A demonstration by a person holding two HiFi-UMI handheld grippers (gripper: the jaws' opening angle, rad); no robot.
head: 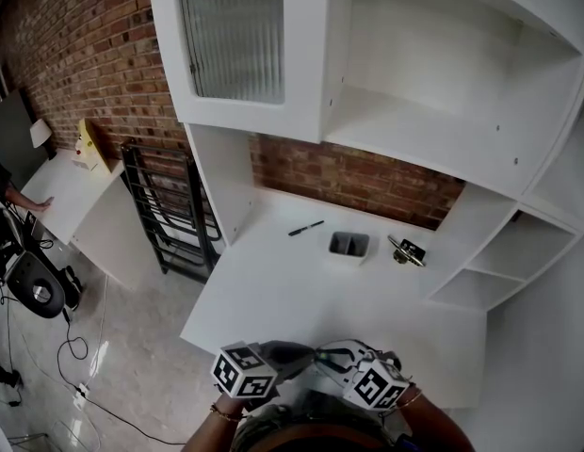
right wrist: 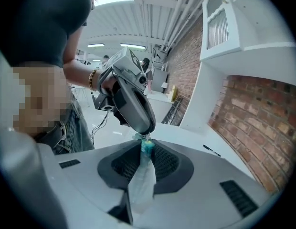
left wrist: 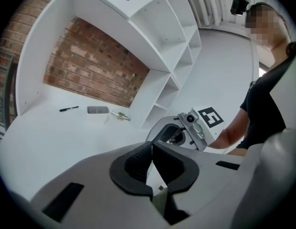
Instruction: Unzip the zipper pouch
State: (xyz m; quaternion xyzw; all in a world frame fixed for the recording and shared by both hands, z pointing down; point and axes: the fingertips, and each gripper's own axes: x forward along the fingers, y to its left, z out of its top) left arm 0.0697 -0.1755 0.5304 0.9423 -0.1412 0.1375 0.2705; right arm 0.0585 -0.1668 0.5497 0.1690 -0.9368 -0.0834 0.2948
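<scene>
- The right gripper [right wrist: 147,144] has its fingers [right wrist: 166,163] clenched on the zipper pouch [right wrist: 142,182]. The pouch is a thin, clear strip running up between the ribbed pads, and its teal zipper end pokes out just past the tips. Only the right gripper view shows this hold.
- The left gripper [left wrist: 152,145] has its fingers [left wrist: 135,162] pressed together, tip against tip. Its own view shows nothing clearly between the pads. The right gripper view shows those tips coming down from above and touching the pouch's teal end. I cannot tell whether they pinch the zipper's pull.
- The head view shows the two grippers meeting tip to tip in the air over the near edge of the counter [head: 273,290]. The pouch cannot be made out in that view.
- Three things lie along the counter's back edge, well apart from the grippers. They are a black pen [head: 306,228], a small white tray [head: 349,245] and a metal object [head: 406,250] toward the back right corner. The left gripper view shows all three in a row, while the right gripper view catches only the pen.
- White shelving [head: 443,111] stands above and to the right of the counter, against a brick wall [head: 367,182].
- The head view alone shows a black rack [head: 170,210] beside the counter's left edge.
</scene>
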